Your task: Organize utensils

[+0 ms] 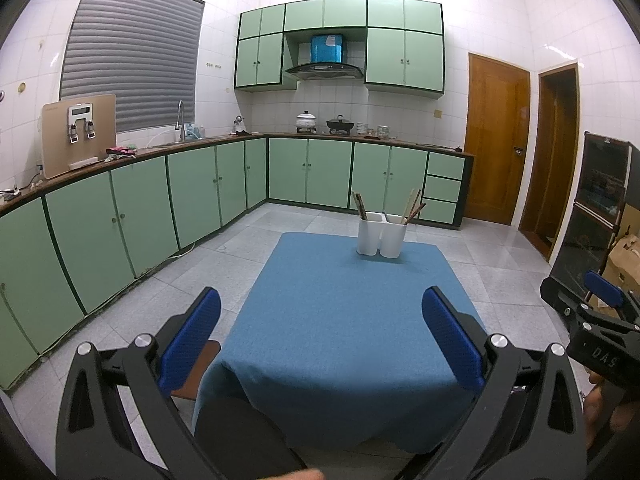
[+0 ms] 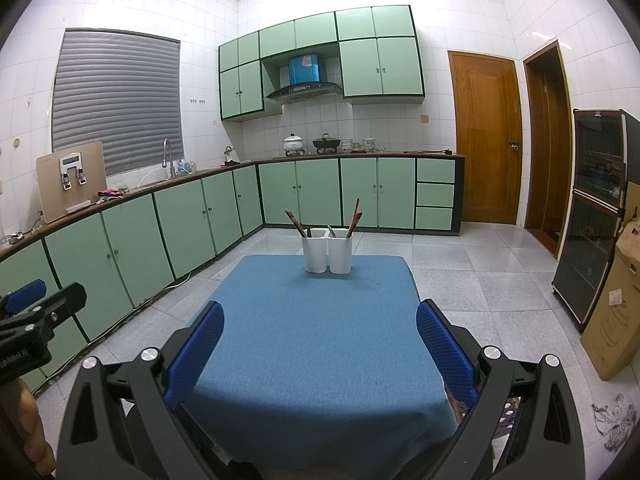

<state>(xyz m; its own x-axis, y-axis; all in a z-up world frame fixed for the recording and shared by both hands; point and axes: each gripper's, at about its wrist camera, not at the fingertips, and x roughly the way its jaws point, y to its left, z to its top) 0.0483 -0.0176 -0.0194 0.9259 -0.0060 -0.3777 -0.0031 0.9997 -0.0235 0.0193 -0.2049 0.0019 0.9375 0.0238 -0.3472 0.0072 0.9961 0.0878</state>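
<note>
A white two-cup utensil holder [image 1: 381, 237] [image 2: 328, 255] stands at the far end of the blue-clothed table [image 1: 340, 320] [image 2: 316, 340]. Chopsticks [image 1: 360, 205] [image 2: 295, 222] lean out of its left cup, and more chopsticks [image 1: 414, 206] [image 2: 355, 216] with a dark utensil stick out of the right cup. My left gripper [image 1: 320, 340] hangs open over the near end of the table, nothing between its blue pads. My right gripper [image 2: 320, 348] is open too, held above the near half of the cloth, well short of the holder.
Green cabinets [image 1: 120, 216] run along the left and back walls under a brown counter with a sink, pots and a stove. A dark glass cabinet [image 2: 592, 216] and cardboard boxes [image 2: 616, 308] stand on the right. A brown stool [image 1: 196, 368] sits left of the table.
</note>
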